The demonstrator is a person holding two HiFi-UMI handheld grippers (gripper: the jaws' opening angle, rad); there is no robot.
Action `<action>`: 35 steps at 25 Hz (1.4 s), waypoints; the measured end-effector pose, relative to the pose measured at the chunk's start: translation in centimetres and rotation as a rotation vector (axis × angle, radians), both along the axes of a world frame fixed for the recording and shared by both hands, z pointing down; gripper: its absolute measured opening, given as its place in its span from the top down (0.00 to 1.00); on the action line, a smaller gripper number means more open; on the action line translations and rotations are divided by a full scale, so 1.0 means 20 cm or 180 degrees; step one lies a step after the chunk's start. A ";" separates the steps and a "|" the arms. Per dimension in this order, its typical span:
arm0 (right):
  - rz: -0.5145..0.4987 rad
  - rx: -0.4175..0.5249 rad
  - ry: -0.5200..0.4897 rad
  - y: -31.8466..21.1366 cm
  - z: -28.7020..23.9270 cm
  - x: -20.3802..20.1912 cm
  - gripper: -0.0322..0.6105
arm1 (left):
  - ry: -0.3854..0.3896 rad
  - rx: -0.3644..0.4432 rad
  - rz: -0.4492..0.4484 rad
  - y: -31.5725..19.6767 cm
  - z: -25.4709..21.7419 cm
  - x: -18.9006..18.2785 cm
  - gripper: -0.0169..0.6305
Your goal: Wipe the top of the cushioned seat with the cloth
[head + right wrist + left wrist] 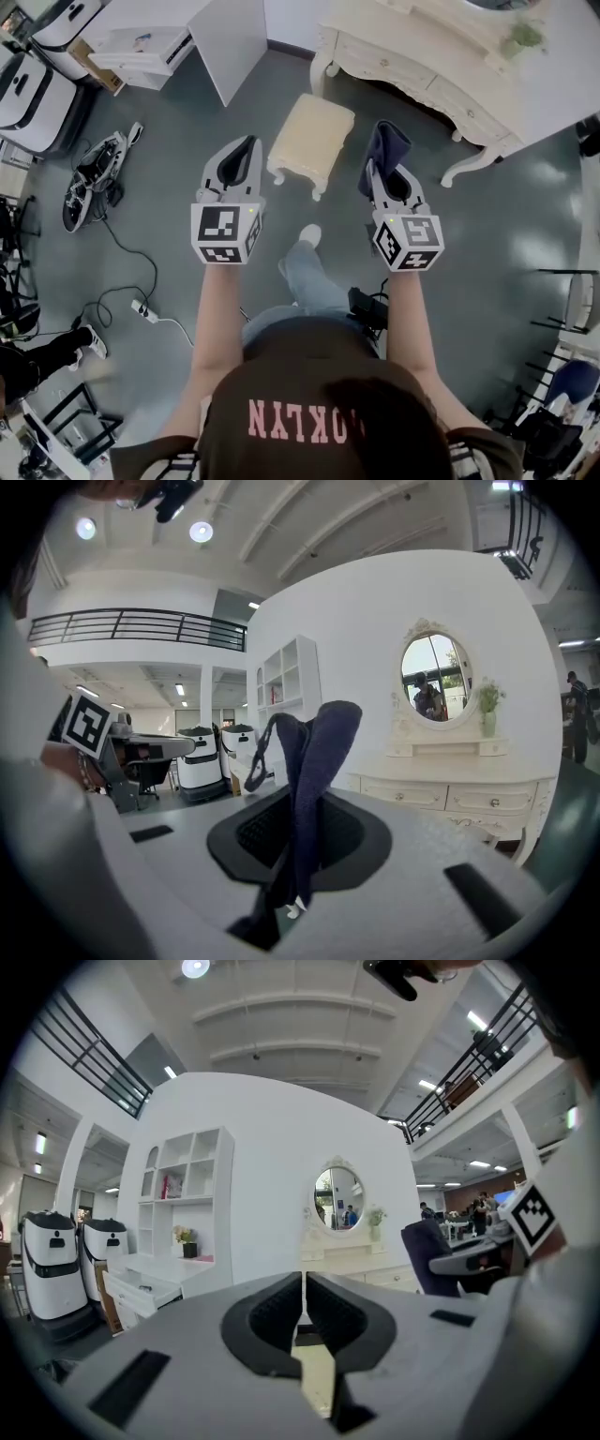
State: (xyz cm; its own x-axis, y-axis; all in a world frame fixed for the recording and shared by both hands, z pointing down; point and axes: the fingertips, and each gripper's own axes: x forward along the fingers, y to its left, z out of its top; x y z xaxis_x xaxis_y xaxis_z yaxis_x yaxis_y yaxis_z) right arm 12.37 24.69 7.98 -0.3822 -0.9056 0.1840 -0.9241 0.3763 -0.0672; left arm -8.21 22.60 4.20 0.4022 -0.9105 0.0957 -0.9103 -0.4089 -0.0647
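Head view: cream cushioned stool with carved pale legs [311, 141], standing on the grey floor [525, 216]. Just left of the stool, left tongs [247, 145], pressed together and empty. Just right of the stool, right tongs [382, 171], clamped on a dark navy cloth [387, 148]. Cloth bunched and sticking out past the tips, held in the air beside the stool's right edge, not touching the cushion. Beyond the stool, a cream dresser with drawers and curved legs [422, 70].

Left gripper view: left tongs [303, 1283] closed to a thin slit, nothing gripped between the dark ribbed pads [272, 1312]. Straight ahead, the cream dresser [342, 1258] with its oval mirror [339, 1196]. Navy cloth [424, 1251] off to the right.

Right gripper view: right tongs [300, 846] squeezed onto the navy cloth [317, 771], pinched low between the pads and rising above them in an upright fold. Behind it, the cream dresser [469, 799] and oval mirror [436, 677].
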 end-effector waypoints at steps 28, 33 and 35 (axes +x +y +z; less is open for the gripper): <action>0.0534 -0.0602 -0.0157 -1.00 0.33 0.14 0.90 | -0.0269 -0.0570 0.0680 -1.22 0.31 0.20 0.96; 0.0742 -0.0686 -0.0163 -1.09 0.41 0.16 0.90 | -0.0323 -0.0655 0.0939 -1.37 0.42 0.23 0.96; 0.0800 -0.0713 -0.0116 -1.13 0.45 0.16 0.90 | -0.0357 -0.0684 0.1036 -1.43 0.47 0.23 0.96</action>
